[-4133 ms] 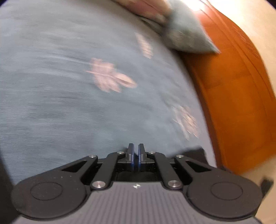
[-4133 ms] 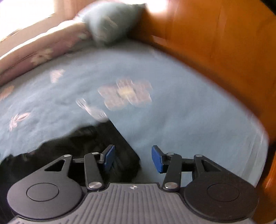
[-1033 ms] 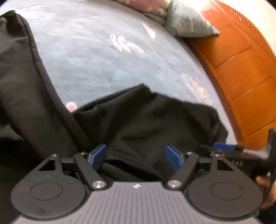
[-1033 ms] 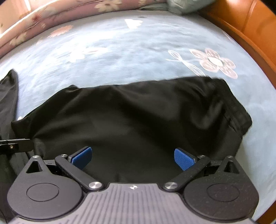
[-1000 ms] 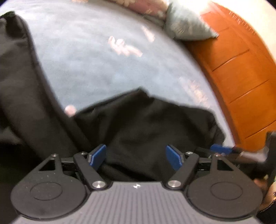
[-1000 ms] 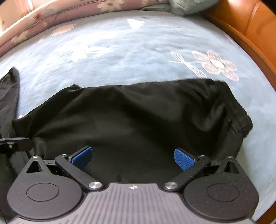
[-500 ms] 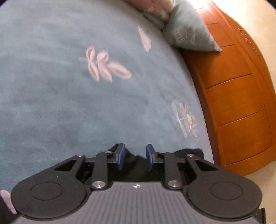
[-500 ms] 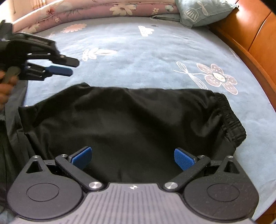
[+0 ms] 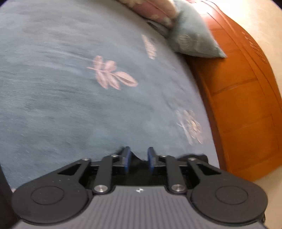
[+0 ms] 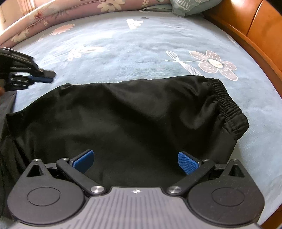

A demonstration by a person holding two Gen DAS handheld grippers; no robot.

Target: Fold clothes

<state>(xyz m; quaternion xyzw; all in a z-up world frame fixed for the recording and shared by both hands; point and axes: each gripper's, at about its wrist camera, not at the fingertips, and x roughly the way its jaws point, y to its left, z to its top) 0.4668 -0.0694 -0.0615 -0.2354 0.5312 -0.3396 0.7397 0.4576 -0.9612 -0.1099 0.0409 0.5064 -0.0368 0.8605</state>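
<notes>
At the far left of the right wrist view, the left gripper [image 10: 45, 77] hung over the blue bedspread [image 10: 141, 44], just past the upper left corner of the black trousers [image 10: 123, 119]. Its jaws had just been closing and then eased apart slightly; they stood narrow, with a small gap between the 2 blue pads. In its own view a peak of black cloth showed low in that gap, but whether the pads pressed on it could not be told. The trousers lay spread across the middle of the bedspread, their gathered elastic waistband [image 10: 229, 105] at the right end, near a flower motif [image 10: 215, 65]. The right gripper [image 10: 135, 162] hovered over the near part of the trousers with its fingers wide apart, the pads clear of the cloth. Further right ran the orange wooden bed frame [image 10: 260, 35]. Along the far edge lay a pink floral quilt [image 10: 52, 10] and a pale blue-green pillow [image 10: 190, 6].
</notes>
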